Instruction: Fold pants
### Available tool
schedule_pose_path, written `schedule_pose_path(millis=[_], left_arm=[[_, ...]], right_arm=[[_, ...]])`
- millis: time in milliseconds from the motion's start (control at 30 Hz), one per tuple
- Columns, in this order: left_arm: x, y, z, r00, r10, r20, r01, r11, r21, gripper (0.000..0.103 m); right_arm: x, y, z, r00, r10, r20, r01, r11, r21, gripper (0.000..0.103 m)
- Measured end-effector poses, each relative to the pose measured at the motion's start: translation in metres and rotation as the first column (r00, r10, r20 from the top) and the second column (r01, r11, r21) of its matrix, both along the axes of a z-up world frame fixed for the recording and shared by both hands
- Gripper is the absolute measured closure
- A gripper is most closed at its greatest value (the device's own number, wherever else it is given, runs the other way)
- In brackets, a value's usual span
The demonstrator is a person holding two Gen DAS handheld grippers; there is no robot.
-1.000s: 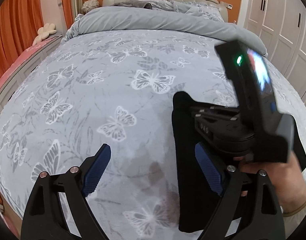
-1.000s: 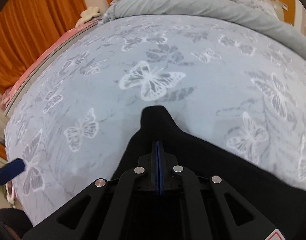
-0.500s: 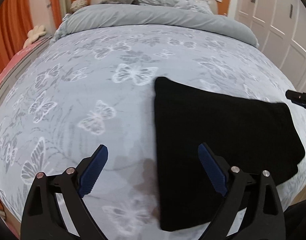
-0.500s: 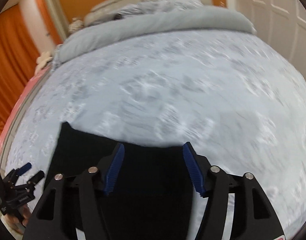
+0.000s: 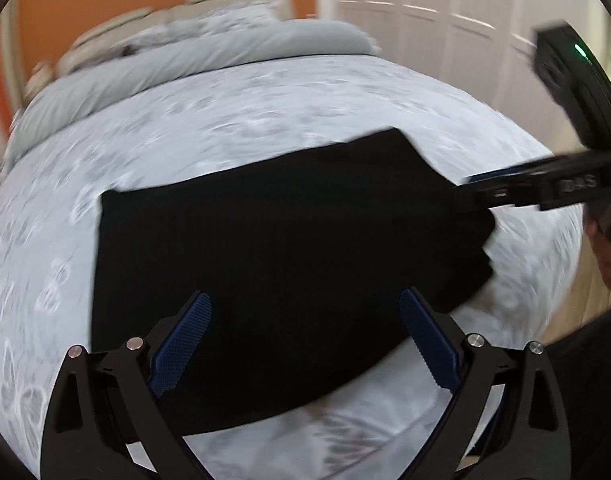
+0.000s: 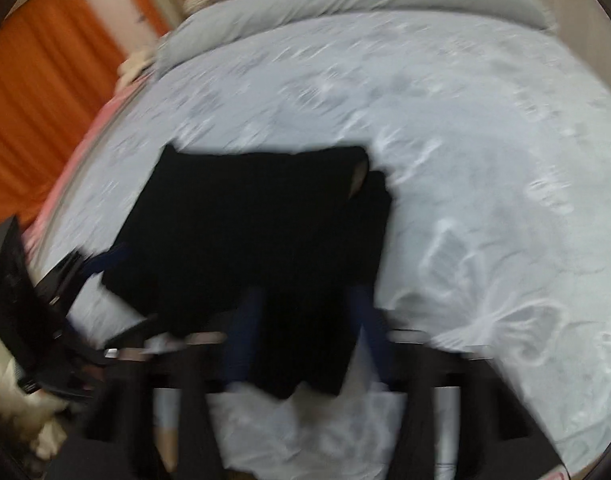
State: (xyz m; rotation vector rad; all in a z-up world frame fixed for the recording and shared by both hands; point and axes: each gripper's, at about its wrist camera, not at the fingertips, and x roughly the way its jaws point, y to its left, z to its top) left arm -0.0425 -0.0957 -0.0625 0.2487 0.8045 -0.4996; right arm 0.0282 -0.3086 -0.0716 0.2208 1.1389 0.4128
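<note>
The black pants (image 5: pixel 273 248) lie folded into a flat rectangle on the butterfly-print bedspread (image 5: pixel 265 100). My left gripper (image 5: pixel 305 336) is open and empty, its blue pads hovering over the near edge of the pants. My right gripper (image 6: pixel 305 332) is open over the near end of the pants (image 6: pixel 257 220), blurred by motion. It also shows in the left wrist view (image 5: pixel 545 188), at the right edge of the pants. The left gripper shows in the right wrist view (image 6: pixel 65 276) at the far left.
A grey duvet (image 5: pixel 193 64) and pillows lie at the head of the bed. White wardrobe doors (image 5: pixel 445 12) stand to the right. Orange curtains (image 6: pixel 45 92) hang to the left. The bed's near edge is just below both grippers.
The right gripper let go of the pants and opened, then swung back over their end. The left gripper swung right, over the folded pants. The pants lie flat.
</note>
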Motion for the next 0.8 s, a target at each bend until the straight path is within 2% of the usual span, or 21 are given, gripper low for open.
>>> schedule_pose_path(millis=[33, 133, 200, 300, 367, 400, 433, 467, 533, 567, 600, 633, 667, 700, 800], left_arm=[[-0.003, -0.007, -0.002, 1.000, -0.023, 0.002, 0.023, 1.000, 0.011, 0.010], [-0.006, -0.029, -0.009, 0.997, -0.081, 0.005, 0.080, 0.996, 0.030, 0.010], [-0.006, -0.043, -0.010, 0.994, -0.112, 0.015, 0.111, 0.993, 0.027, 0.010], [-0.008, -0.061, -0.011, 0.983, -0.181, 0.036, 0.180, 0.983, 0.015, 0.010], [-0.005, -0.066, -0.012, 0.982, -0.183, 0.043, 0.183, 0.983, 0.003, 0.010], [0.001, -0.066, -0.013, 0.984, -0.179, 0.021, 0.179, 0.983, -0.025, 0.015], [0.006, -0.066, -0.015, 0.984, -0.176, -0.003, 0.176, 0.983, -0.044, 0.045], [0.015, -0.063, -0.017, 0.988, -0.150, -0.035, 0.148, 0.988, -0.048, 0.070], [0.036, -0.045, -0.016, 0.991, -0.097, -0.091, 0.086, 0.989, -0.121, 0.094], [0.048, -0.030, -0.012, 0.986, -0.091, -0.143, 0.059, 0.975, -0.215, 0.096], [0.054, -0.021, -0.008, 0.983, -0.082, -0.165, 0.038, 0.966, -0.256, 0.096], [0.059, -0.013, -0.002, 0.982, -0.075, -0.171, 0.023, 0.957, -0.290, 0.097], [0.062, -0.007, 0.005, 0.985, -0.064, -0.158, 0.013, 0.952, -0.305, 0.097], [0.063, 0.000, 0.015, 0.990, -0.054, -0.134, 0.008, 0.946, -0.324, 0.097], [0.061, 0.014, 0.038, 0.995, -0.043, -0.090, 0.007, 0.928, -0.372, 0.097]], right_arm=[[0.001, 0.002, -0.003, 1.000, -0.003, -0.014, 0.003, 1.000, 0.015, 0.097], [0.002, 0.009, 0.000, 1.000, 0.019, -0.010, -0.018, 0.997, 0.076, 0.099], [0.004, 0.011, 0.011, 1.000, 0.026, 0.012, -0.028, 0.982, 0.189, 0.099], [0.014, 0.013, 0.020, 1.000, 0.016, 0.022, -0.022, 0.961, 0.275, 0.099], [0.024, 0.016, 0.020, 1.000, 0.019, 0.008, -0.021, 0.938, 0.345, 0.099], [0.028, 0.015, 0.020, 1.000, 0.022, 0.004, -0.022, 0.930, 0.366, 0.098], [0.031, 0.016, 0.019, 1.000, 0.025, -0.004, -0.022, 0.926, 0.378, 0.096], [0.031, 0.015, 0.020, 1.000, 0.021, -0.008, -0.017, 0.929, 0.370, 0.092], [0.028, 0.008, 0.023, 1.000, -0.013, -0.003, 0.013, 0.939, 0.345, 0.089], [0.023, 0.001, 0.024, 1.000, -0.022, 0.001, 0.021, 0.940, 0.341, 0.085], [0.018, -0.006, 0.026, 0.999, -0.037, 0.014, 0.030, 0.940, 0.339, 0.082], [0.012, -0.012, 0.029, 0.998, -0.057, 0.034, 0.044, 0.950, 0.308, 0.075], [0.004, -0.015, 0.031, 0.995, -0.073, 0.061, 0.057, 0.971, 0.232, 0.069], [0.000, -0.015, 0.029, 0.995, -0.070, 0.076, 0.056, 0.983, 0.175, 0.069], [0.000, -0.006, 0.018, 0.997, -0.038, 0.060, 0.031, 0.992, 0.119, 0.069]])
